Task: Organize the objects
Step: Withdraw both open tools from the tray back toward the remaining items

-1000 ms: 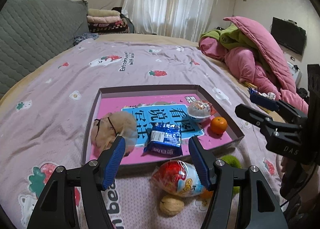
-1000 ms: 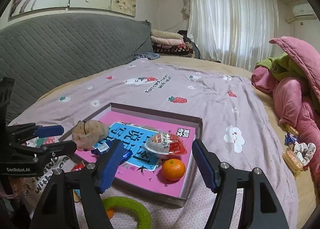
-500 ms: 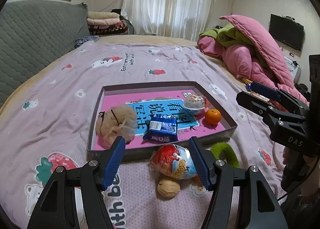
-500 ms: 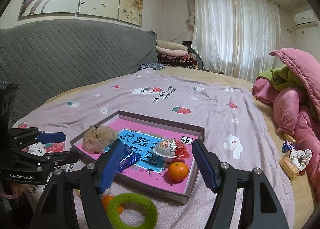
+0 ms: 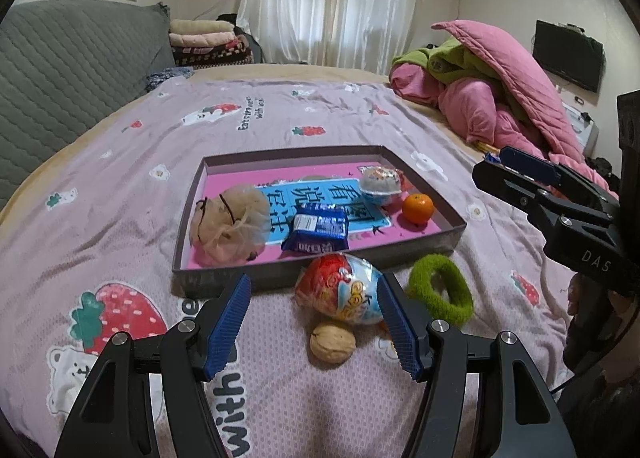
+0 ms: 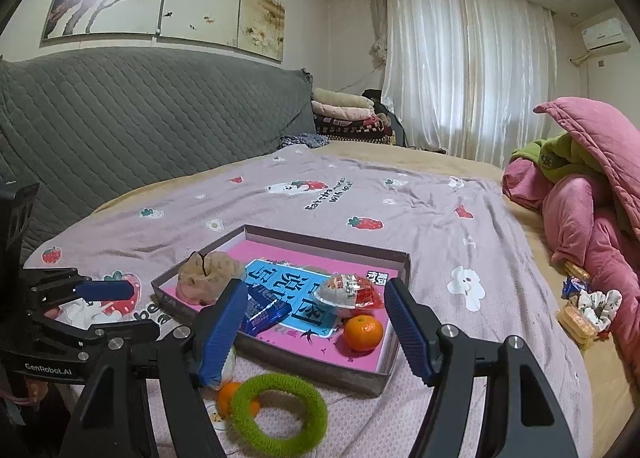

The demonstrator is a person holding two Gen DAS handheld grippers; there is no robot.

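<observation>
Partly hidden small orange (image 6: 228, 398) behind green ring (image 6: 280, 410), right tongs (image 6: 312, 326) agape

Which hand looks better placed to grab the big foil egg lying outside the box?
Probably the left. The left gripper is open with the foil egg just ahead between its fingers. The right gripper points over the box at the orange.

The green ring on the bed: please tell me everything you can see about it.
The green ring is a fuzzy, soft-looking loop in bright lime green with an open middle. It lies flat on the bedsheet, just outside the near wall of the tray. A small orange lies against its edge. No jaws touch it.
</observation>
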